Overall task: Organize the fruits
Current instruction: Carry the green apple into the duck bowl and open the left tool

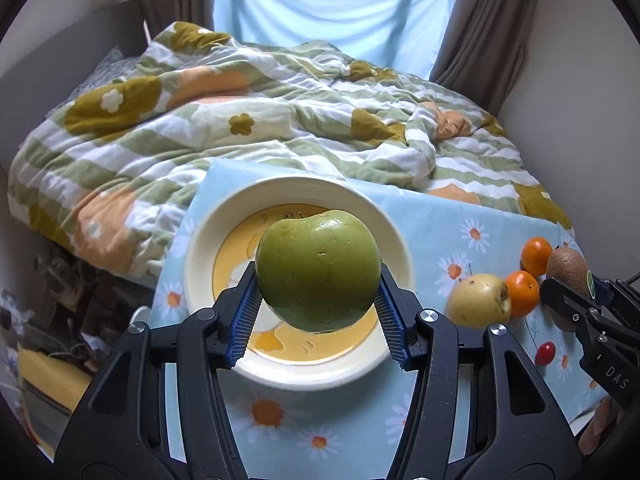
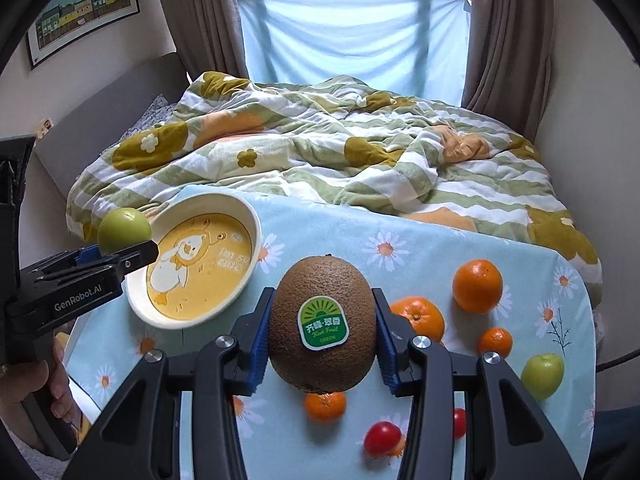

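Observation:
My left gripper (image 1: 318, 288) is shut on a green apple (image 1: 318, 270), held above the cream bowl with a yellow duck picture (image 1: 200, 264). From the right wrist view that apple (image 2: 124, 229) hangs at the bowl's (image 2: 248, 216) left rim, in the left gripper (image 2: 132, 254). My right gripper (image 2: 322, 334) is shut on a brown kiwi (image 2: 320, 292) with a green sticker, raised over the daisy tablecloth (image 2: 400, 232). The kiwi (image 1: 566, 266) and right gripper (image 1: 576, 292) show at the left view's right edge.
Loose on the cloth lie several oranges (image 2: 476, 286), a small green apple (image 2: 542, 376), red cherry tomatoes (image 2: 382, 438) and a yellow apple (image 1: 478, 300). A bed with a rumpled flowered duvet (image 2: 320, 152) stands behind the table. A person's hand (image 2: 36, 384) holds the left gripper's handle.

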A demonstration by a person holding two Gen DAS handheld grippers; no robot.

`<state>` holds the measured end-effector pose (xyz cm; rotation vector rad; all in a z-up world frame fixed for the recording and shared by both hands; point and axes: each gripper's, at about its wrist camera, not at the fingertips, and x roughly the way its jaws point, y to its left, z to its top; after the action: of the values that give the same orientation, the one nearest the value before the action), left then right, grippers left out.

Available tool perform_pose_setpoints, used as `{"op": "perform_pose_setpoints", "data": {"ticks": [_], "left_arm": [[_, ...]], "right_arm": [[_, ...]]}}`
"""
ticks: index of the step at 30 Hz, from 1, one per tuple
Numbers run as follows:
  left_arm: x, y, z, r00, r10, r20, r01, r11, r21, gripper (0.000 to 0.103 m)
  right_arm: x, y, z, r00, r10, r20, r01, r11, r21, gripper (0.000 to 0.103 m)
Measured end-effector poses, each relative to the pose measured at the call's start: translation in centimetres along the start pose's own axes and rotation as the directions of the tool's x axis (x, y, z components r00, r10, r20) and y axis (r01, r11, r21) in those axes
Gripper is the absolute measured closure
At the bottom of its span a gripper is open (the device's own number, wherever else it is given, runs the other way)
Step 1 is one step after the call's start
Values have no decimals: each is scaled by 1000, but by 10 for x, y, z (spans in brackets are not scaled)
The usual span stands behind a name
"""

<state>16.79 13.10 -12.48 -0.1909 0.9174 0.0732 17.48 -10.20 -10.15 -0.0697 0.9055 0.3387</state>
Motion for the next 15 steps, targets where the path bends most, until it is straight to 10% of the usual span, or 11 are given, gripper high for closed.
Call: {"op": "perform_pose_setpoints", "data": {"ticks": [15], "left_arm": [[96,34,41,988,-90,-125,110,981,162,42]], "right_arm": [[47,31,30,993,-111,-27,114,986,124,61]]}}
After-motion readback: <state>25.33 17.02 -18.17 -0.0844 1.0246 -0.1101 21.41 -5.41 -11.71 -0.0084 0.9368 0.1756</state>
